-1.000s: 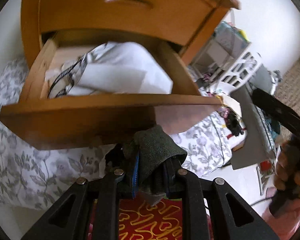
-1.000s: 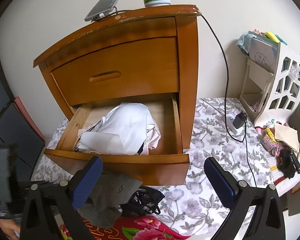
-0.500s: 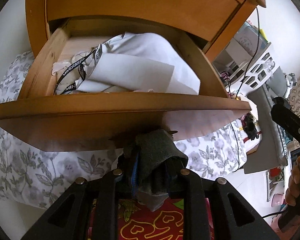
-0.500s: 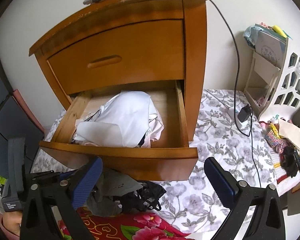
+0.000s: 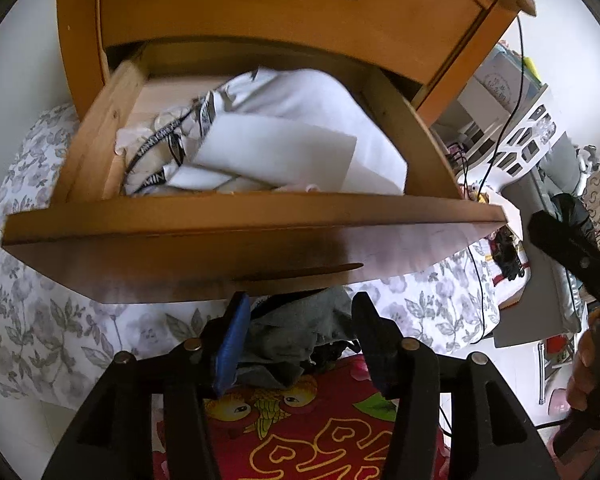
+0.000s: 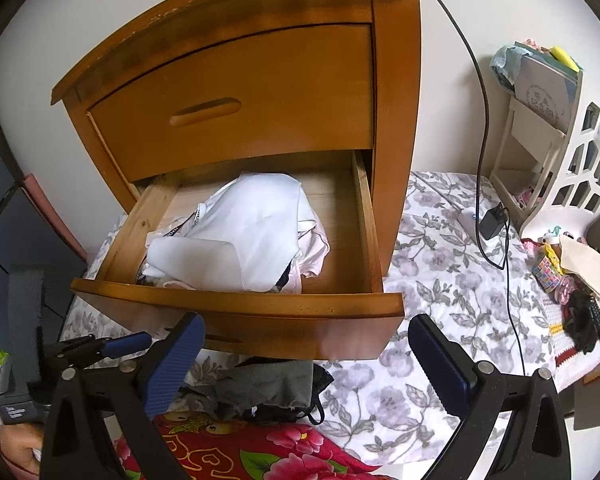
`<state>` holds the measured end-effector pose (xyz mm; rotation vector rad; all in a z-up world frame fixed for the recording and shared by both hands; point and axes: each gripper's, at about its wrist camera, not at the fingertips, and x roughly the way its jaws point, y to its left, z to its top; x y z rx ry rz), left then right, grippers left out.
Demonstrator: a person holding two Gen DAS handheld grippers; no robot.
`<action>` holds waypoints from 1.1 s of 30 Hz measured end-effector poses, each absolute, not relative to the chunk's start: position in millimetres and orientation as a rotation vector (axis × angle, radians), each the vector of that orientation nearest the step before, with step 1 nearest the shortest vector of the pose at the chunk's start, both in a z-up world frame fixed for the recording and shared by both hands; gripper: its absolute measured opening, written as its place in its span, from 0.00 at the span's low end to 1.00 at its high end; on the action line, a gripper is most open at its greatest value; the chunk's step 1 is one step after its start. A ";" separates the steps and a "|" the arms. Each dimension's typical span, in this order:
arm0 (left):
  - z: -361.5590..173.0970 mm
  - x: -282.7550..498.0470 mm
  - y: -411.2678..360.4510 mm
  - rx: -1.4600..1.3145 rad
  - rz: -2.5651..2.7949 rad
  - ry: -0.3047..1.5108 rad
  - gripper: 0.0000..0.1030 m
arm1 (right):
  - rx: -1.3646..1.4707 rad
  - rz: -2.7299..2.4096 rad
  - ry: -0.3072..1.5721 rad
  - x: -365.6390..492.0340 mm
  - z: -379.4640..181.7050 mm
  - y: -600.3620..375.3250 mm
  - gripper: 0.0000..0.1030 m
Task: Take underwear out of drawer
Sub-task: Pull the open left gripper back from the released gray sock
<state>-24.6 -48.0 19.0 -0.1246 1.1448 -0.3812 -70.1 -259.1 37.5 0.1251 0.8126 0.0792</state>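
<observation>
Underwear [image 5: 300, 332] is light, limp cloth, so pinch a bunched fold; your left gripper [image 5: 296, 344] is opening around it, right gripper [image 6: 308, 360] spread empty.

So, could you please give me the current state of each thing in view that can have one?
Lower drawer: pulled open, white clothes piled inside.
Upper drawer: shut.
Grey underwear: out of the drawer, lying on the bed.
Left gripper: jaws opening, the underwear between them.
Right gripper: open, empty.
Charger: cable attached.
</observation>
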 end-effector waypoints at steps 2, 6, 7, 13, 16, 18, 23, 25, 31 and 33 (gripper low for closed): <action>29.7 -28.4 -45.1 -0.125 -0.381 1.117 0.53 | 0.125 0.078 0.810 -70.5 38.2 -259.2 1.00; 54.4 -34.0 -38.0 -0.126 -0.379 1.052 0.54 | 0.125 0.079 0.803 -71.9 40.2 -258.9 1.00; 60.7 -35.6 -36.4 -0.126 -0.376 1.034 0.54 | 0.125 0.079 0.802 -72.3 40.7 -258.5 1.00; 97.6 -37.9 -23.3 -0.133 -0.355 0.928 0.54 | 0.122 0.082 0.795 -73.8 43.3 -257.0 1.00; 111.9 -33.3 -14.7 -0.123 -0.328 0.889 0.66 | 0.121 0.083 0.790 -73.9 45.0 -256.8 1.00; 118.2 -29.7 -10.3 -0.116 -0.306 0.875 0.68 | 0.119 0.083 0.784 -73.9 47.2 -256.9 1.00; 128.8 -19.6 1.2 -0.108 -0.257 0.859 0.69 | 0.110 0.083 0.770 -72.9 52.9 -256.2 1.00; 132.9 -19.4 1.8 -0.098 -0.235 0.847 0.75 | 0.107 0.083 0.765 -72.2 54.3 -255.3 1.00; 140.3 -10.6 7.3 -0.112 -0.180 0.784 0.82 | 0.097 0.090 0.772 -68.9 55.2 -251.8 1.00; 138.4 -9.0 11.0 -0.132 -0.154 0.773 0.82 | 0.089 0.089 0.776 -66.8 54.9 -250.4 1.00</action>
